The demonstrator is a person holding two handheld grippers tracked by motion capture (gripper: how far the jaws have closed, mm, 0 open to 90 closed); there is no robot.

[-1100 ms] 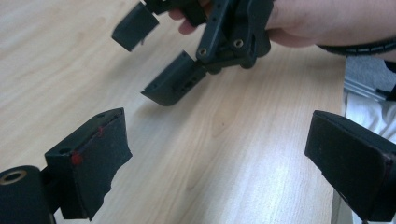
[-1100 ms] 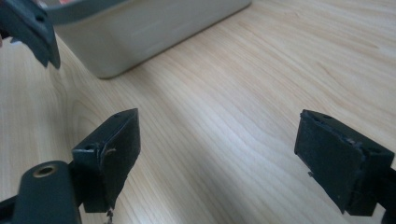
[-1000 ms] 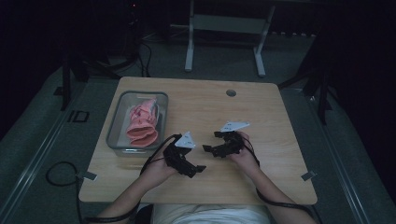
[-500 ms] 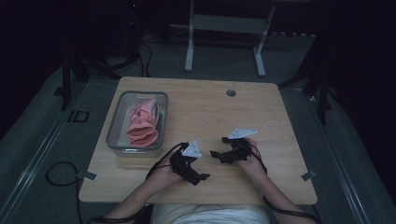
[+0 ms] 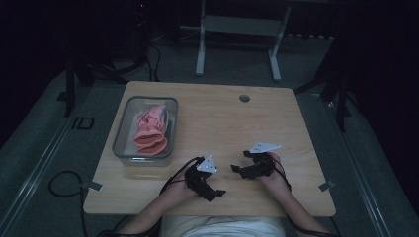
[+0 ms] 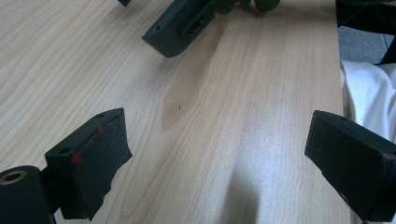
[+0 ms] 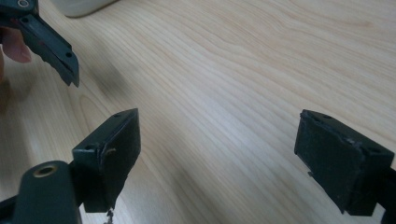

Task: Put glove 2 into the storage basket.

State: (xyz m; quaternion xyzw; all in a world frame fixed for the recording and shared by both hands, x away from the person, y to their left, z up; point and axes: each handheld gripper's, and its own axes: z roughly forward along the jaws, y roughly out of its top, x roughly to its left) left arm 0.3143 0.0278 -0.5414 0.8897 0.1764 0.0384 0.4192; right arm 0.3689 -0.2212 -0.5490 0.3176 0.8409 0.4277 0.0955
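Fingers of the left gripper stand wide apart with only bare wood between them, and the fingers of the right gripper are spread the same way, holding nothing. Both grippers hover low over the near part of the bench, close to the person's body and pointing toward each other. The pink cloth lies bunched inside the clear bin at the left side of the bench, well apart from both grippers. I judge that the work with the cloth is either not started or already finished; the pictures cannot tell which. If it must come out, the whole reach, grasp and lift are left to do.
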